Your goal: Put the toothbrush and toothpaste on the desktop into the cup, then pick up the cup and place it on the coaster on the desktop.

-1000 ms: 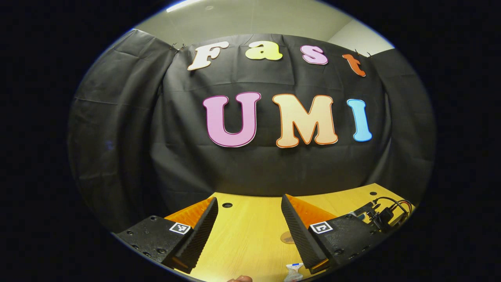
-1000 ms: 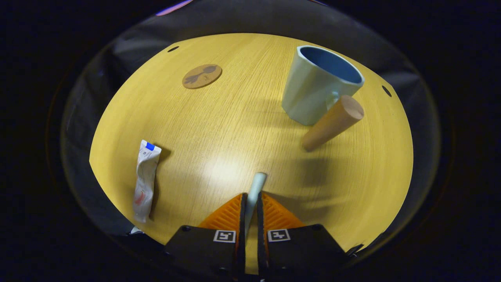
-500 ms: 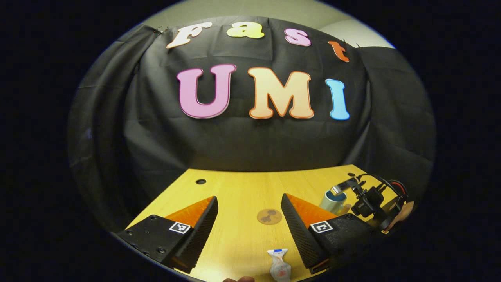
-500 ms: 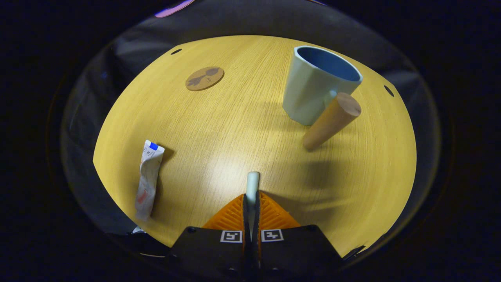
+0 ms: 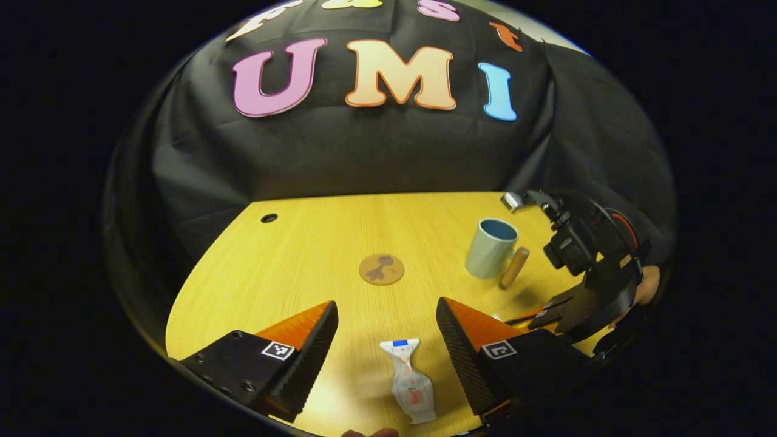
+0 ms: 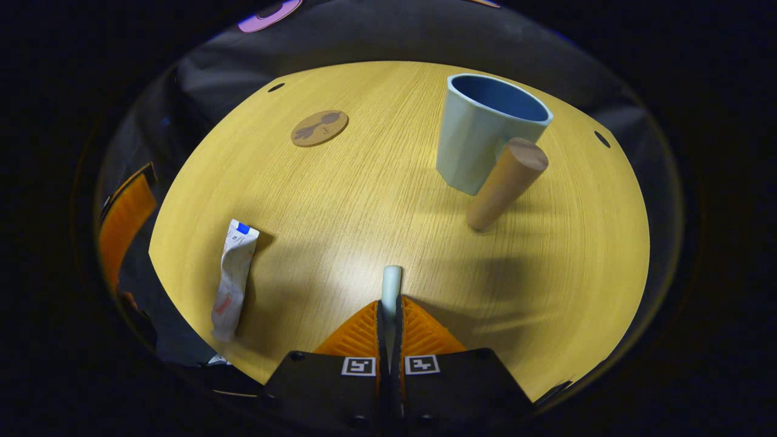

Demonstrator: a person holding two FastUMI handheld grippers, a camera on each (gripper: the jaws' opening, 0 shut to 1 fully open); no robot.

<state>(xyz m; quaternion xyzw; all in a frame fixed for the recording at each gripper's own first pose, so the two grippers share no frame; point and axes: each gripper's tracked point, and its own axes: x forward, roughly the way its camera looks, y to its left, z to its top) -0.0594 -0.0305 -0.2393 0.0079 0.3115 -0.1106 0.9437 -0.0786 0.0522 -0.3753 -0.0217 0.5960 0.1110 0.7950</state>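
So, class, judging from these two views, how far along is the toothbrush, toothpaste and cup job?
Nothing is in the cup yet. In hand: the right gripper is shut on the toothbrush, short of the cup. The left gripper hangs open over the toothpaste lying on the desktop. Left: load both, then move the cup onto the coaster.

Left tool (image 5: 385, 340) spread wide; right tool (image 6: 390, 306) clamped.

A recording booth: black cloth wall (image 5: 388, 152) behind wooden desktop (image 5: 315, 243).
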